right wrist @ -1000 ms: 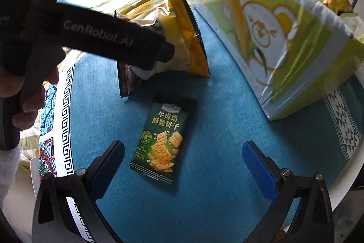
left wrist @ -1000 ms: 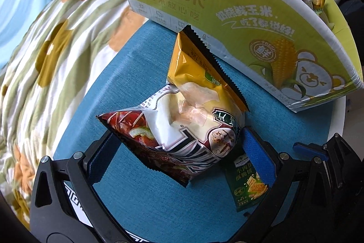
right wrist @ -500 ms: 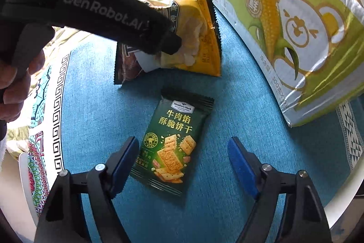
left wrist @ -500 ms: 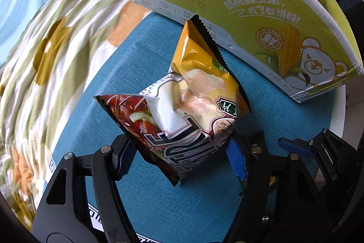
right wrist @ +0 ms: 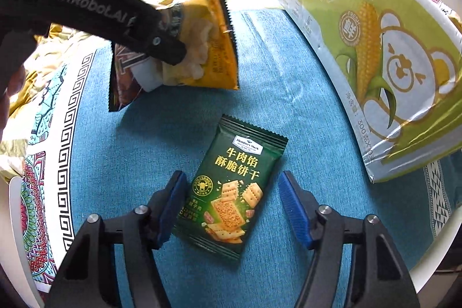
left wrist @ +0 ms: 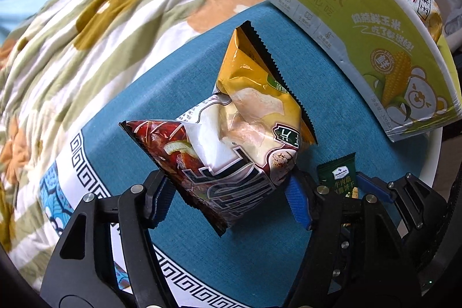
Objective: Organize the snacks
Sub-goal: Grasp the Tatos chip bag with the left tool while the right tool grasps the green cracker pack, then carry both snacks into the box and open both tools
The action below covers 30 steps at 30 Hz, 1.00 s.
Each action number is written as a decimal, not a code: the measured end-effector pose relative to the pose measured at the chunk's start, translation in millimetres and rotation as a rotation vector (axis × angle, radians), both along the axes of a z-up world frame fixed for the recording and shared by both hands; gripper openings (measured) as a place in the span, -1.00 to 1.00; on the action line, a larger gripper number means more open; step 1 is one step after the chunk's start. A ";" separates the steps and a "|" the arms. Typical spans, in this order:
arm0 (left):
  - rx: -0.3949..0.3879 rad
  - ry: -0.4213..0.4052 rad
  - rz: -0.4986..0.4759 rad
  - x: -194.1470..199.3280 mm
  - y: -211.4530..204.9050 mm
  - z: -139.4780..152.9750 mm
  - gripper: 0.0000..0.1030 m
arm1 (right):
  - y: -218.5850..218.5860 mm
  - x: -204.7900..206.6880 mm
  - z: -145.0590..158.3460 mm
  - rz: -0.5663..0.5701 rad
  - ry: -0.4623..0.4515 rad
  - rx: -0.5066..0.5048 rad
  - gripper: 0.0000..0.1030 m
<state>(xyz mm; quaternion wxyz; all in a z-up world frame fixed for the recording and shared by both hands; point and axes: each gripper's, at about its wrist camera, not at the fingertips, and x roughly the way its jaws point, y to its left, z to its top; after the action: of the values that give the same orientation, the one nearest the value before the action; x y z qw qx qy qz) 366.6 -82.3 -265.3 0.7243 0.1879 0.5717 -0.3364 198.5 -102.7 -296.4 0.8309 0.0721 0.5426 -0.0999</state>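
On the desk: teal woven cloth (right wrist: 288,71) carries everything.
Box: yellow-green corn-print carton (right wrist: 375,54), snacks inside.
Chip bag: crinkly yellow-and-maroon foil (left wrist: 239,134), clenched by left gripper (left wrist: 228,198).
Cracker packet: small dark-green (right wrist: 231,186), flat between right gripper (right wrist: 231,207) jaws, just closing, unpinched.
Advice: squeeze squarely before lifting.

Right hand-held gripper (right wrist: 231,207) closing around green cracker packet (right wrist: 231,186) (pads seemingly not pressing), blue cloth (right wrist: 303,94)
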 end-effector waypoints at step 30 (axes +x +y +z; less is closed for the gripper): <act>-0.287 -0.217 0.304 -54.8 14.9 189.6 0.23 | -93.1 -36.1 190.0 0.048 -0.384 0.052 -0.19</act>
<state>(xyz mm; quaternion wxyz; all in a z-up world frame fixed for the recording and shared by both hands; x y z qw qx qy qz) 311.8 -67.4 -75.7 0.8431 0.0298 0.4585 -0.2794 162.5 -195.7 -106.4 0.9192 0.0985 0.3779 -0.0502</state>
